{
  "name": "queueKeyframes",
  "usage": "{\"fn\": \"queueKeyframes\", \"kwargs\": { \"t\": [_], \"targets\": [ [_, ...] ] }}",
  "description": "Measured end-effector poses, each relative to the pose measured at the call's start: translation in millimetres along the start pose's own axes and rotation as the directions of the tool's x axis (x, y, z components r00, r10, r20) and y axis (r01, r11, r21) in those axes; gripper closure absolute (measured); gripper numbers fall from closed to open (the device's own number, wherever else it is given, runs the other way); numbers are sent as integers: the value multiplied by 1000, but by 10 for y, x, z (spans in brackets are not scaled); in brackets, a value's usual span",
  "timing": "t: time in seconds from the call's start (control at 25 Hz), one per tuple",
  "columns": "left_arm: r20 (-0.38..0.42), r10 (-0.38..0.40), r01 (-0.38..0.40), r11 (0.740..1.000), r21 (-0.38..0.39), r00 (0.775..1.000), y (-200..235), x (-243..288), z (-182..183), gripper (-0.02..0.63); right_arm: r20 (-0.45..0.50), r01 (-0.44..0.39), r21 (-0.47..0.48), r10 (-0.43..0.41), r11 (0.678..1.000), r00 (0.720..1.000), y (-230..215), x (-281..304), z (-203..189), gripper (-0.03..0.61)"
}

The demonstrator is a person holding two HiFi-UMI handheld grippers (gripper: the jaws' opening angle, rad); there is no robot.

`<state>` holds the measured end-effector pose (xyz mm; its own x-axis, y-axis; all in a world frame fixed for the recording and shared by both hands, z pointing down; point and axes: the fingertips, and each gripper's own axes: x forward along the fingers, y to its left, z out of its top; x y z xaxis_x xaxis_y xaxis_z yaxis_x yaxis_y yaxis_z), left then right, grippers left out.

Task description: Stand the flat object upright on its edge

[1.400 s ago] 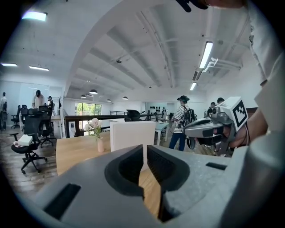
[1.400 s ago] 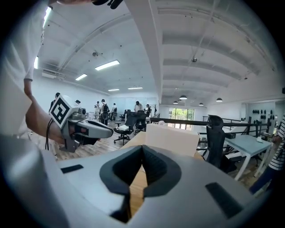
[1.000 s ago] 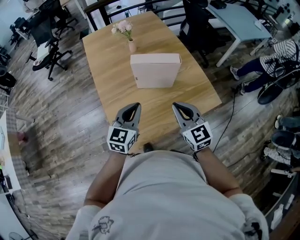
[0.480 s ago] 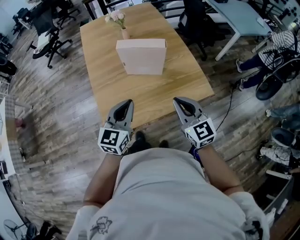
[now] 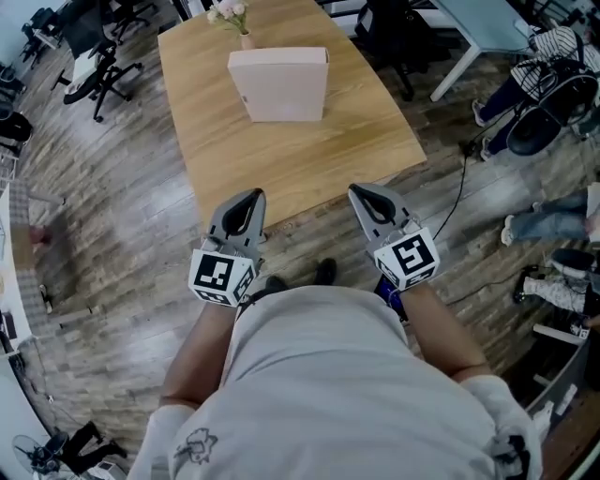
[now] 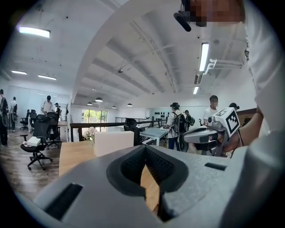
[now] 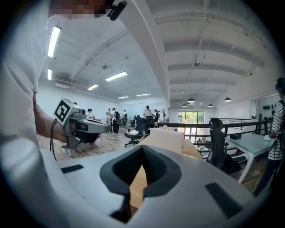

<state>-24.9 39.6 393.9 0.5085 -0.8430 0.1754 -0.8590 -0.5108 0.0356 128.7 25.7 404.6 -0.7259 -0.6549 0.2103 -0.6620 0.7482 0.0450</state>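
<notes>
A flat pale pink box (image 5: 278, 84) stands on the far half of the wooden table (image 5: 300, 159); it also shows in the left gripper view (image 6: 113, 142) and the right gripper view (image 7: 167, 139). My left gripper (image 5: 251, 195) and right gripper (image 5: 361, 190) hover side by side at the table's near edge, well short of the box. Both are shut with nothing between the jaws, as seen at the left gripper's tips (image 6: 145, 149) and the right gripper's tips (image 7: 141, 149). Each gripper sees the other: the right gripper (image 6: 209, 133), the left gripper (image 7: 84, 126).
A small vase of flowers (image 5: 234, 19) stands behind the box at the table's far end. Office chairs (image 5: 94, 56) stand to the left, a black chair (image 5: 389, 28) and a pale desk (image 5: 478, 19) to the right. A seated person (image 5: 544, 56) is at far right. Wood floor surrounds the table.
The table and box have slid up and away in the head view as the person backs off. Both grippers have drawn back from over the table to its near edge, still shut.
</notes>
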Motion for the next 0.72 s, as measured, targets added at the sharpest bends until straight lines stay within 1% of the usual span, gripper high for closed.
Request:
{"fn": "queueKeyframes", "kwargs": {
  "t": [0.16,0.56,0.72],
  "targets": [
    [-6,-38,38,999,26,999,-38,-196,-3,607,-1,23,-3,-23,1000,1000,165,-31,43,574],
    [3,-86,86,996,14,996,208,-779,-8,607,-1,66,16,-66,998,998,814,43,143,574],
    [16,-101,101,995,8,995,305,-959,17,607,3,80,7,-80,997,997,1023,62,217,574]
  ]
}}
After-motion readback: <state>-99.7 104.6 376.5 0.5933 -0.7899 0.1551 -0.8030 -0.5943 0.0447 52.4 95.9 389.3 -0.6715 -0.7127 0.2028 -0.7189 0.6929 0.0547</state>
